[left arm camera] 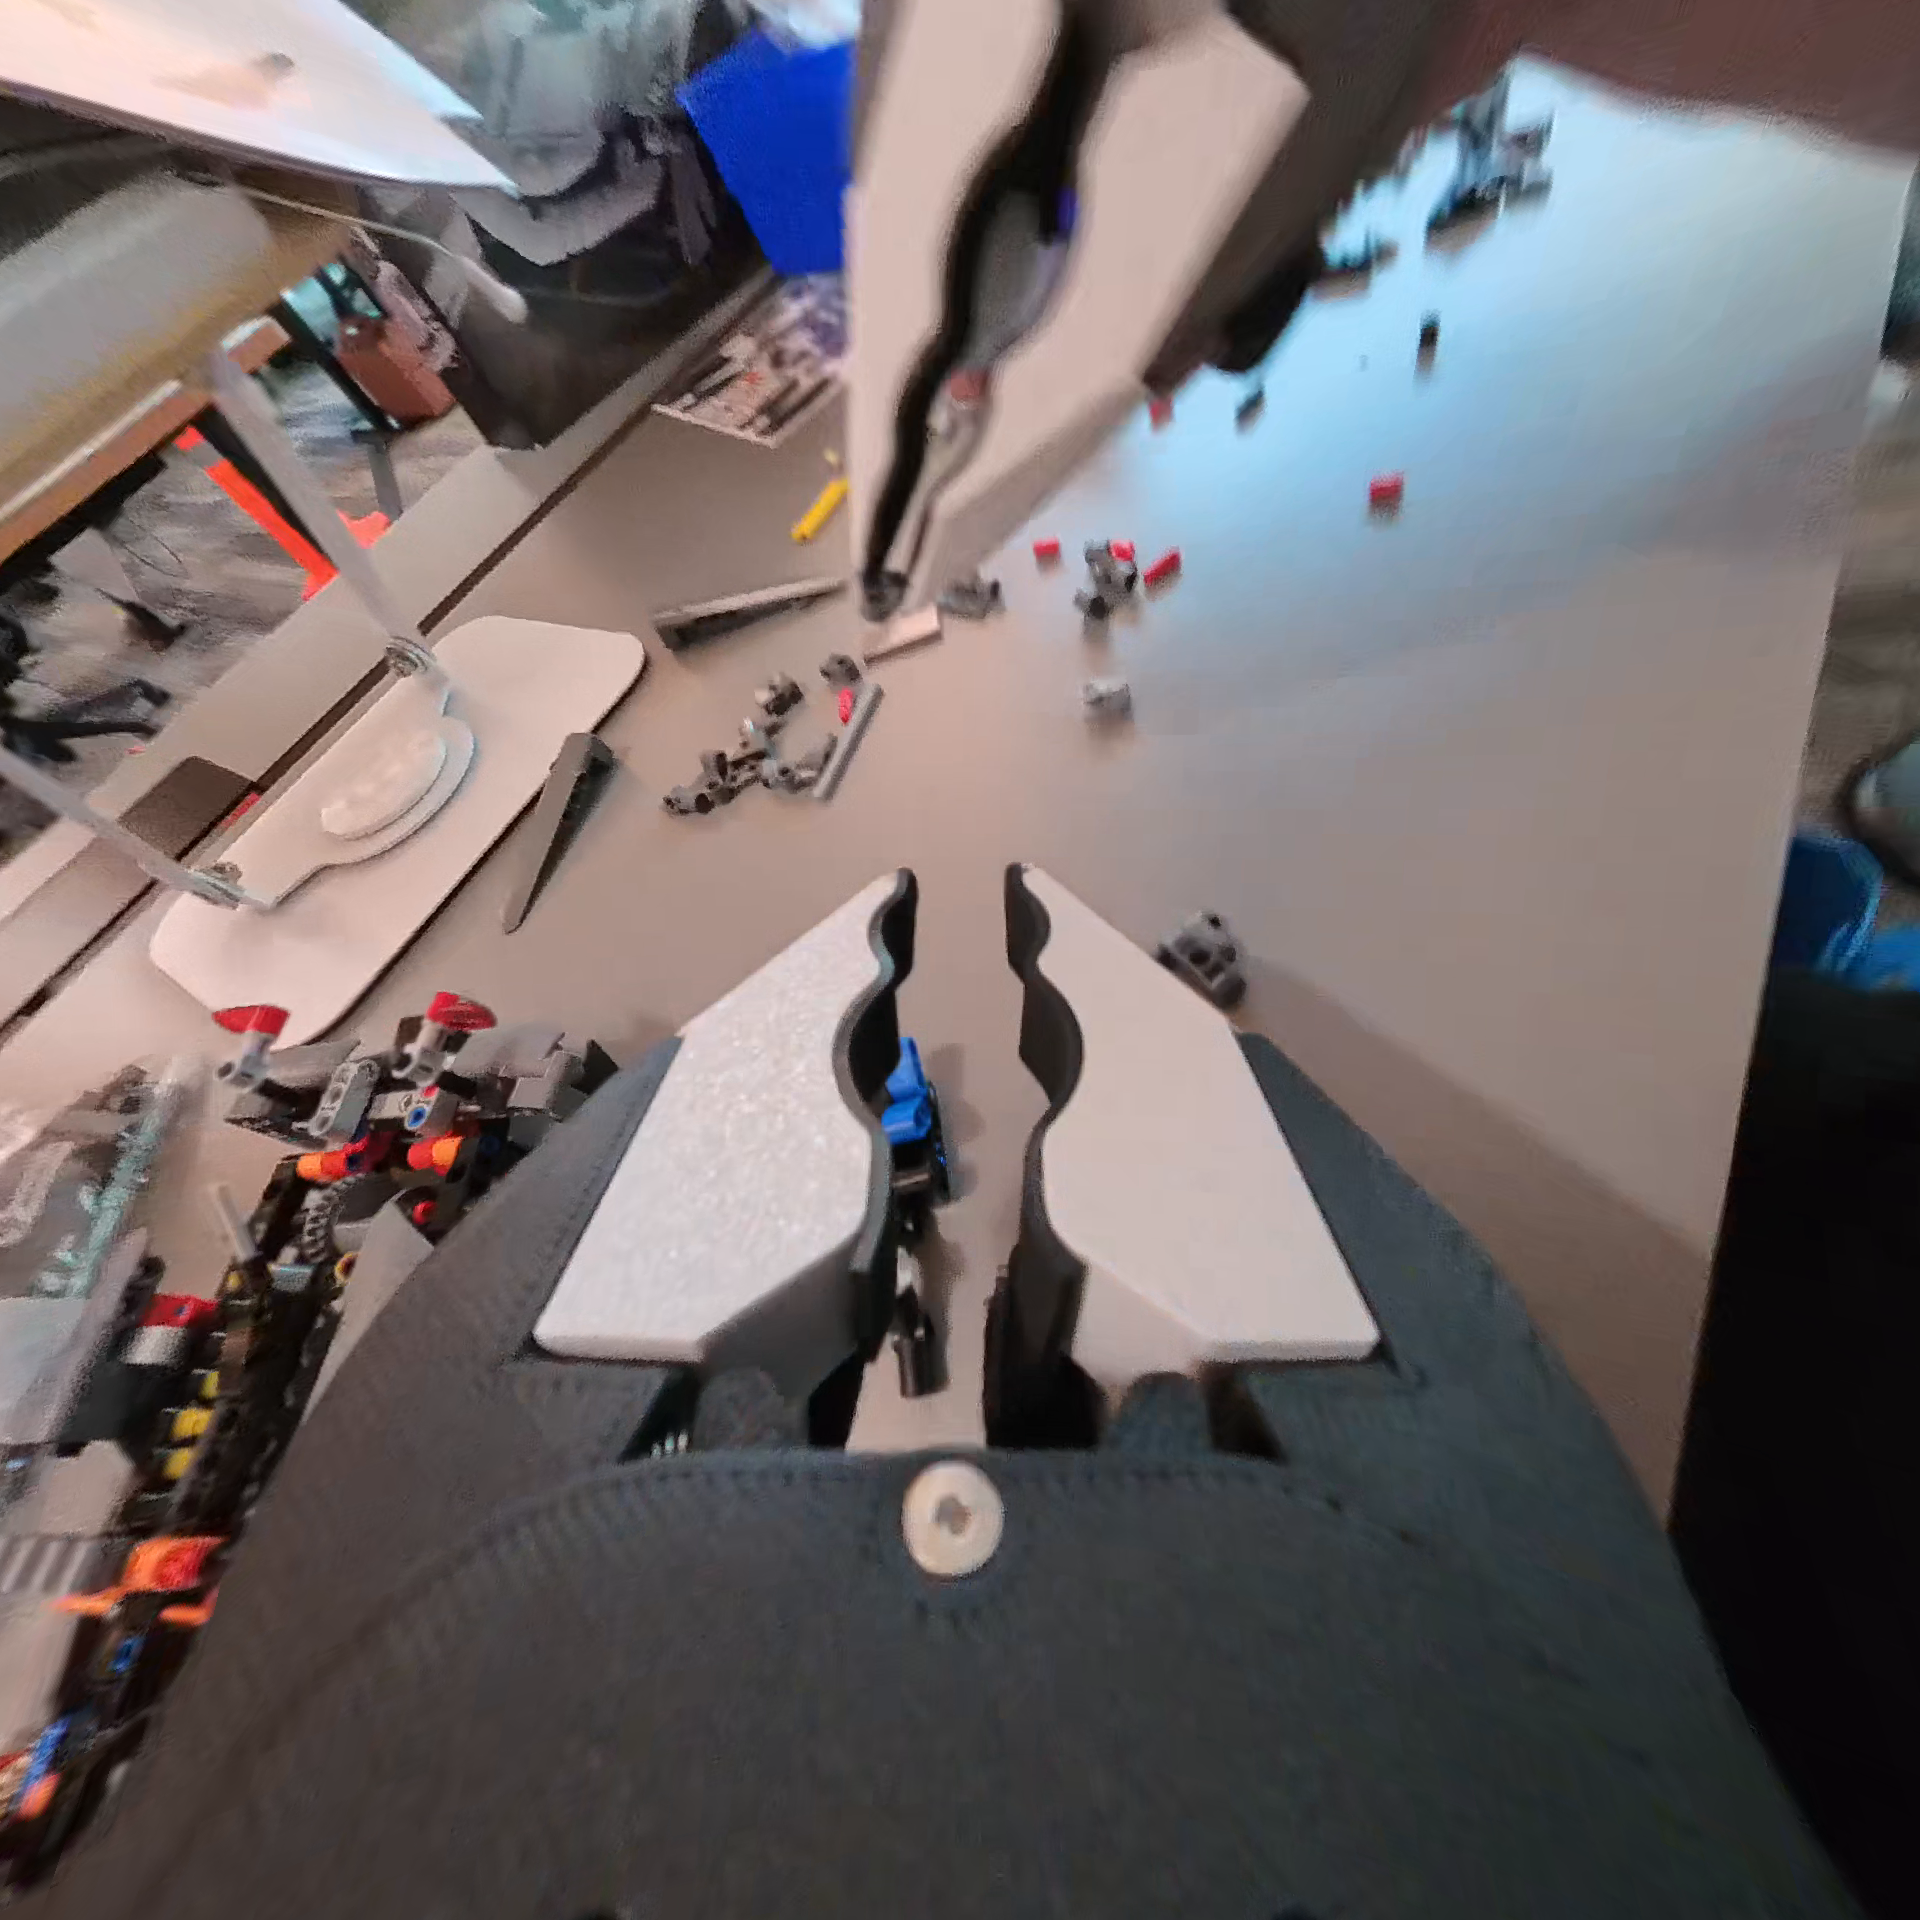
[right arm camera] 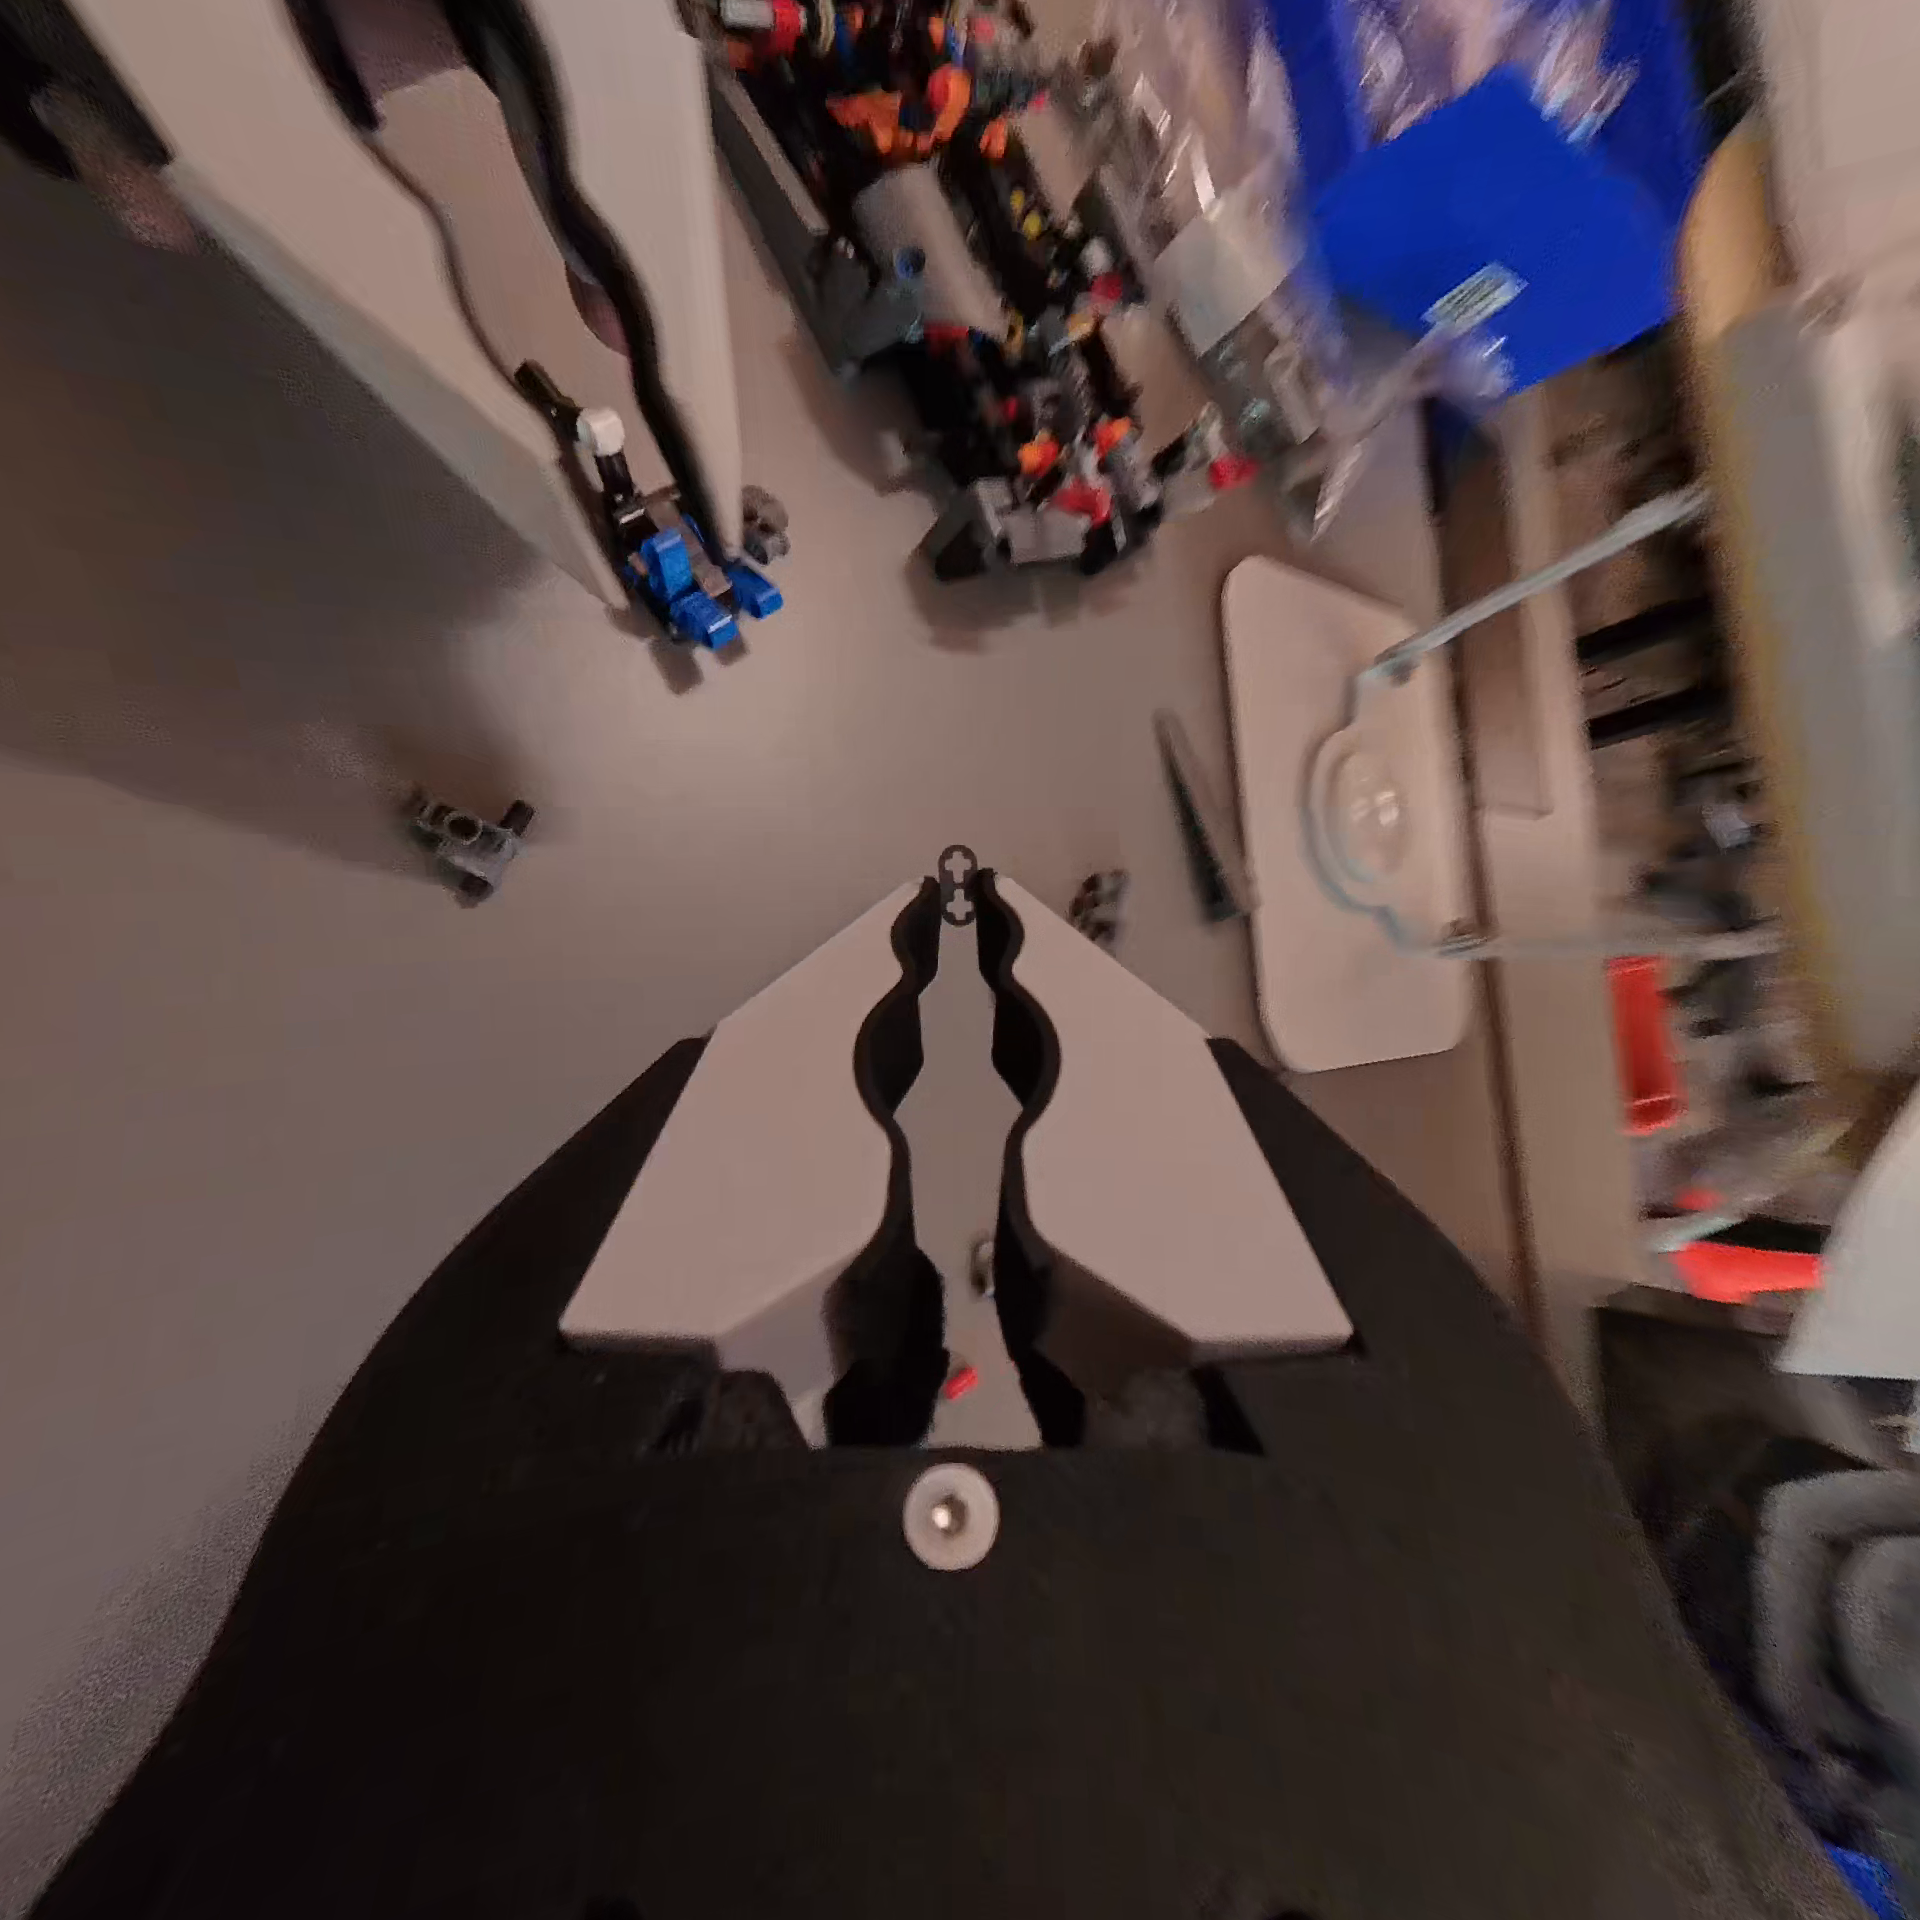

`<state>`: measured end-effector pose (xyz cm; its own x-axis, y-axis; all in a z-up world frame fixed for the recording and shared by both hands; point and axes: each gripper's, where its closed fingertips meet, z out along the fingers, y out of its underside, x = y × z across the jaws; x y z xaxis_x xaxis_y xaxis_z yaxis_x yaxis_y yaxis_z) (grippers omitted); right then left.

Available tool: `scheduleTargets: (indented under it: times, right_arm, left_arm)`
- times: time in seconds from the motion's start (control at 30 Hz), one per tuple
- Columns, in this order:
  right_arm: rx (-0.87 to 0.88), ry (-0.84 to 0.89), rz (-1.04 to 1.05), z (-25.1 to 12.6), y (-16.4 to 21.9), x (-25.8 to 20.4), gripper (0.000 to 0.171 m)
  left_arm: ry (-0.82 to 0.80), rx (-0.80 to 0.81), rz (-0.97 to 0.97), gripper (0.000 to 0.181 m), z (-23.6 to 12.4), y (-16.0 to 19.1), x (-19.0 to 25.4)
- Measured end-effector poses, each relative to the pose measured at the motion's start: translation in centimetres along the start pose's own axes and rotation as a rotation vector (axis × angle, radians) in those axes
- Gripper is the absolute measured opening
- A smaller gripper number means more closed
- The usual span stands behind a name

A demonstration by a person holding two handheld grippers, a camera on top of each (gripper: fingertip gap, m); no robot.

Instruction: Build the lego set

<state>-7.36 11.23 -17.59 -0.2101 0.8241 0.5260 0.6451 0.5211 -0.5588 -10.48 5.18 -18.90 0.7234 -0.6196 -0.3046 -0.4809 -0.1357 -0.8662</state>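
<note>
My left gripper (left arm camera: 958, 881) hangs open over the grey table (left arm camera: 1403, 831). A small blue and black lego assembly (left arm camera: 912, 1107) shows in the gap against its left finger; I cannot tell if it rests on the table. It also shows in the right wrist view (right arm camera: 681, 582), at the left gripper's tips (right arm camera: 675, 540). My right gripper (right arm camera: 956, 883) is shut on a thin black two-hole lego link (right arm camera: 956, 864). In the left wrist view the right gripper (left arm camera: 883, 597) points down at the table's middle. The large part-built model (left arm camera: 260, 1247) lies to the left, and shows in the right wrist view (right arm camera: 1018, 312).
Loose dark and red pieces (left arm camera: 769, 748) lie mid-table, with a grey connector (left arm camera: 1205, 951) (right arm camera: 468, 842) near my left gripper. There are also a white stand base (left arm camera: 416, 769) (right arm camera: 1340, 810), a dark wedge panel (left arm camera: 556, 821), a booklet (left arm camera: 758, 374), a blue bin (left arm camera: 779, 145) and the table edge (left arm camera: 1766, 935). Spacing between my two grippers at the tips: around 8 cm.
</note>
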Motion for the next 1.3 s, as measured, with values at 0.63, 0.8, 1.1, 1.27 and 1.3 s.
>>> scheduleTargets:
  times: [0.63, 0.8, 1.1, 1.27, 1.3]
  right_arm:
    - [0.129, 0.372, -0.520, -1.4, -5.4, -4.0, 0.004]
    - [0.129, 0.367, -0.497, -1.5, -5.1, -4.1, 0.009]
    - [0.258, 0.019, -0.140, -2.7, -4.3, -5.2, 0.004]
    - [0.306, -0.125, -0.023, -3.0, -4.4, -5.7, 0.002]
    - [0.310, -0.139, -0.013, -2.9, -4.4, -5.8, 0.002]
  left_arm:
    - [0.224, 0.227, -0.378, 0.002, -0.3, -3.9, 0.7]
    - [0.193, 0.209, -0.339, 0.001, -0.1, -3.7, 1.0]
    - [0.128, 0.221, -0.128, 0.001, -0.7, -3.9, 2.5]
    - [0.079, 0.231, 0.009, 0.001, -0.9, -4.4, 3.1]
    - [0.075, 0.225, 0.028, 0.001, -0.8, -4.4, 3.2]
